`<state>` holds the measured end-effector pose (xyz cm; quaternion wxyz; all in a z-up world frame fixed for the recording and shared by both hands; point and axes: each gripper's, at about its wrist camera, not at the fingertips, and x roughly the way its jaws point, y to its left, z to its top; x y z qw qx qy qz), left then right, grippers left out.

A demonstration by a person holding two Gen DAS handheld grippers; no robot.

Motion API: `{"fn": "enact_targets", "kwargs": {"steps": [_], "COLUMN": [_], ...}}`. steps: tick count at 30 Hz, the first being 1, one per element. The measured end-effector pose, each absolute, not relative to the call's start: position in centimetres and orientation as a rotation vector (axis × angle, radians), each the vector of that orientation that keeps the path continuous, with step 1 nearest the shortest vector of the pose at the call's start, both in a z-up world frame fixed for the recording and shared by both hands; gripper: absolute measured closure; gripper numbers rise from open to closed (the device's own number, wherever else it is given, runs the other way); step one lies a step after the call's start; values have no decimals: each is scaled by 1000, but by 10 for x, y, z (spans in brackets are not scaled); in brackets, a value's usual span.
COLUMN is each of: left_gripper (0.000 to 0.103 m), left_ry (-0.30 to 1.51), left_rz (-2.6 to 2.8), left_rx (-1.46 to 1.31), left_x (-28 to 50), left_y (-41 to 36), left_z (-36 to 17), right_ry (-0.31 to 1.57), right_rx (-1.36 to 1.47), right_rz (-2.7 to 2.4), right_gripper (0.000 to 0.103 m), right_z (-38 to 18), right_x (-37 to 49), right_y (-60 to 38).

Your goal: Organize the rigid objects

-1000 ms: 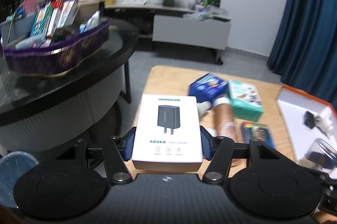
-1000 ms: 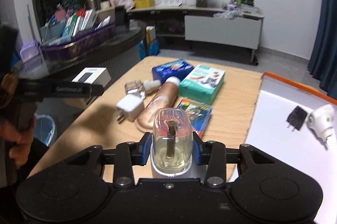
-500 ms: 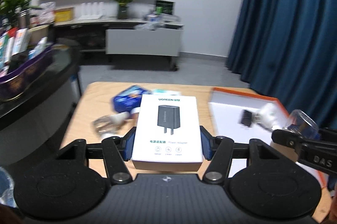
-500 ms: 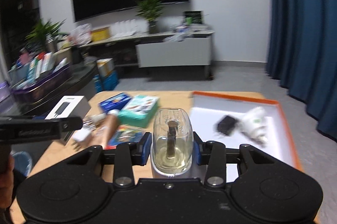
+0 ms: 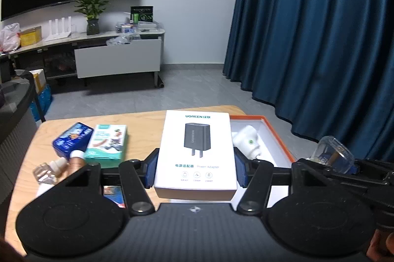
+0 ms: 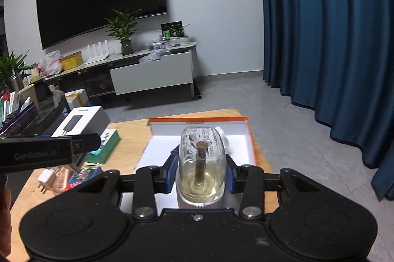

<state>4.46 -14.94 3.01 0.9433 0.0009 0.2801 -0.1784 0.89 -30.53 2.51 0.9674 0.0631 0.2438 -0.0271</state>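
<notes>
My left gripper is shut on a white power adapter box and holds it above the wooden table, beside the orange-rimmed white tray. The box also shows in the right wrist view. My right gripper is shut on a clear bottle of yellowish liquid and holds it over the tray. The bottle also shows at the right of the left wrist view. A white plug device lies in the tray.
On the table's left lie a blue box, a teal box, a small clear bottle, a copper tube, a white charger and a colourful flat pack. A dark round table stands at left; blue curtains at right.
Both grippers have swung right, from over the cluttered left of the table to the tray. Each still holds its object.
</notes>
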Motion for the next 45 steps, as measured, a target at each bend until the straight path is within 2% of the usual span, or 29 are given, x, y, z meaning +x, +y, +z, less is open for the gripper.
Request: {"fn": "enact_targets", "kwargs": {"steps": [45], "left_gripper": [43], "left_ry": [536], "left_rz": [-350], "left_rx": [42], "left_x": [23], "left_y": [-174], "left_z": [33], "right_ry": [482], "right_rx": [127], "right_rz": [-15], "right_gripper": [55], "right_z": [30], "right_x": [1], "right_y": [-315]}}
